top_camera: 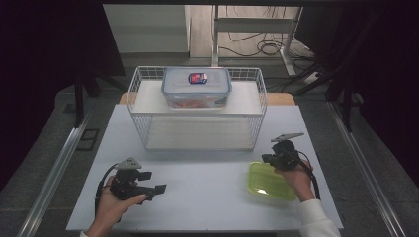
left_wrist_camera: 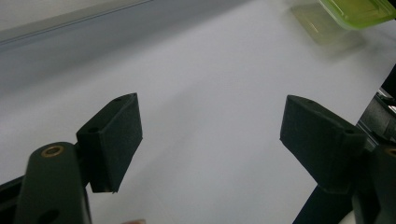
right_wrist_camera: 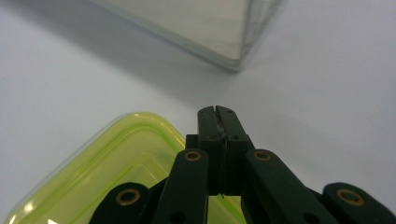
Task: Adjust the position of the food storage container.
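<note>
A translucent green lid [top_camera: 269,183] hangs low over the white table at the front right, tilted, and throws a greenish shadow on the table in the left gripper view. My right gripper [top_camera: 267,159] is shut on the green lid's [right_wrist_camera: 116,163] far edge, and its jaws [right_wrist_camera: 217,112] press together with the rim running in under them. The green lid [left_wrist_camera: 359,11] also shows at the top right of the left gripper view. My left gripper [top_camera: 154,182] rests at the front left, open, with bare table between its jaws [left_wrist_camera: 210,140].
A white wire rack [top_camera: 197,113] stands at the middle back of the table [top_camera: 197,197]. On its upper shelf sits a clear box with a blue-rimmed lid [top_camera: 196,86]. A corner of the rack [right_wrist_camera: 233,56] lies just ahead of my right gripper.
</note>
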The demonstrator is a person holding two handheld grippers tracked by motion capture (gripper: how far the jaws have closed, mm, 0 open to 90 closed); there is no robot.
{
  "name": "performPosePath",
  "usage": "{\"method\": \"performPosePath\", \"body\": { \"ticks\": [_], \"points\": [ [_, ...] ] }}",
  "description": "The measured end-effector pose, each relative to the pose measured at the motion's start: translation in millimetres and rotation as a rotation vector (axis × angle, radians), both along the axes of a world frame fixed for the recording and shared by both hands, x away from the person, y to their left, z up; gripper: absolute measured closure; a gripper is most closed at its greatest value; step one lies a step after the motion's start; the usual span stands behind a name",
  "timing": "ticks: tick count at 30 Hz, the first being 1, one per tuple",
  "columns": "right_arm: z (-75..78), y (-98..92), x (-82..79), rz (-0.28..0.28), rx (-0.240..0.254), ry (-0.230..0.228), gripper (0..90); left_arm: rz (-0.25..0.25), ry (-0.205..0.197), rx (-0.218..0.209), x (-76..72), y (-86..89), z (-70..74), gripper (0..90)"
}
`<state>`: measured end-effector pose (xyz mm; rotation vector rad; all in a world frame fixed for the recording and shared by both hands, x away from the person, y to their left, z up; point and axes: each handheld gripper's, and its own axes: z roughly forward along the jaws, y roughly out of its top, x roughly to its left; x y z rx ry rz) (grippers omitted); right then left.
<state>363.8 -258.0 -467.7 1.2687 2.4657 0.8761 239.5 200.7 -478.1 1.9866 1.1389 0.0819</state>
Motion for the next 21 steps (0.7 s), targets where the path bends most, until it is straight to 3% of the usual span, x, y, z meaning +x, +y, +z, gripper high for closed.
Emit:
{"method": "performPosePath", "body": {
  "ticks": [5, 9, 15, 21],
  "points": [
    [-2.6, 14.9, -7.5, 0.060, -0.015, 0.011, 88.8, -0.007, 0.004, 0.006, 0.7, -1.5, -1.6, 20.8],
    [-1.4, 18.1, -9.8, 0.077, -0.014, 0.002, 88.8, -0.007, 0.004, 0.006, 0.4, -1.9, -1.8, 20.9],
    [17.5, -9.2, -18.2, 0.010, 0.033, -0.040, 88.8, -0.003, 0.003, 0.008, 0.6, -1.1, -2.1, 20.9],
    [21.0, -46.0, -32.7, -0.092, 0.014, -0.043, 88.8, -0.002, 0.005, 0.007, 0.5, -1.0, -2.1, 20.8]
  ]
}}
